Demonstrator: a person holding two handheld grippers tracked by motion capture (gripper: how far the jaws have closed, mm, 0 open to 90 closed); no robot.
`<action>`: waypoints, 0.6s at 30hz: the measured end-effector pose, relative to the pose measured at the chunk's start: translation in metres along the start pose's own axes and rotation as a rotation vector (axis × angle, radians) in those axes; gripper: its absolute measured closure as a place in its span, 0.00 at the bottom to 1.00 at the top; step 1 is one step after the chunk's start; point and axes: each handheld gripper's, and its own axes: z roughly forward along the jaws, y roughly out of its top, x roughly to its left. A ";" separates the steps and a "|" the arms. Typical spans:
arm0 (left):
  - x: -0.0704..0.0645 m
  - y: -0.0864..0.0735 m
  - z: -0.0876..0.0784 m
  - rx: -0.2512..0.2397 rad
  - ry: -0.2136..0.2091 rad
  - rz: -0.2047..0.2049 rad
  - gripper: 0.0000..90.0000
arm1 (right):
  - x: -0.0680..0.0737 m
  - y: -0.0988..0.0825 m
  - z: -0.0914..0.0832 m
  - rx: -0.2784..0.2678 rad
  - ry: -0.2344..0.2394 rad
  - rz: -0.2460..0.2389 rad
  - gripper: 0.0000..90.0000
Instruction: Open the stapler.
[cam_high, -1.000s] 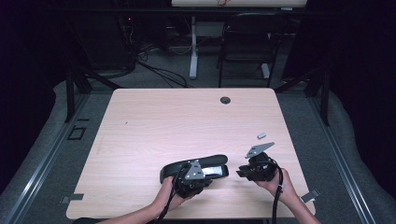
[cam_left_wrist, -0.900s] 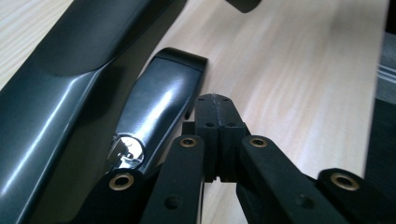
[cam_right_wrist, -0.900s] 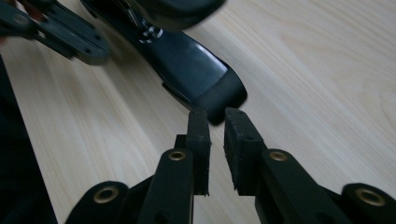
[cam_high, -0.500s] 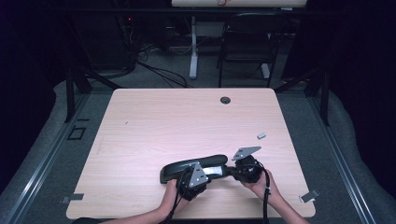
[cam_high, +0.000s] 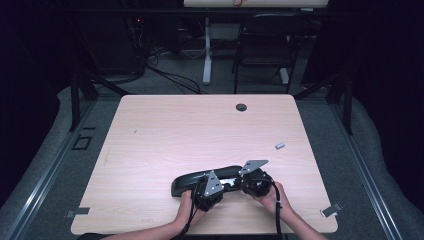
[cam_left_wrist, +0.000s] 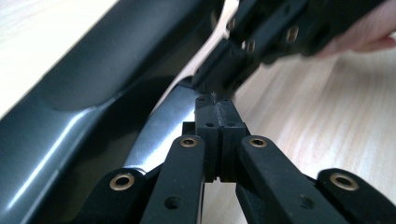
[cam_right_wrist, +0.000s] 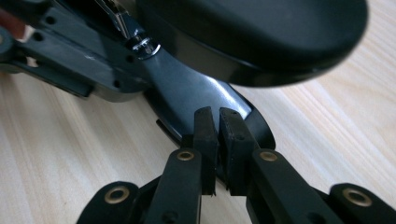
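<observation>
Both grippers, left (cam_high: 212, 186) and right (cam_high: 250, 182), have jaws pinched together on the black case's (cam_high: 197, 180) lower shell (lid raised above), steadying it on the desk (cam_high: 200, 130).

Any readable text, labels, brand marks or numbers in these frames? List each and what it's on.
None legible.
Black case: glossy, no print or logo shows in the high view or either gripper view.
Left gripper, right gripper: plain black jaws with brass rivets, no markings.
Small grey piece on the table: too small to tell whether it carries any text.
</observation>
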 end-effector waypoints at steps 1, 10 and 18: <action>0.000 0.000 0.001 -0.006 0.007 0.007 1.00 | 0.000 0.000 0.001 -0.006 0.000 0.003 0.96; 0.005 -0.002 0.005 -0.039 0.047 -0.021 1.00 | -0.004 -0.007 0.001 -0.054 0.028 0.004 0.97; 0.000 -0.003 0.010 -0.056 0.086 -0.051 1.00 | -0.001 -0.011 0.002 -0.098 0.005 0.013 0.98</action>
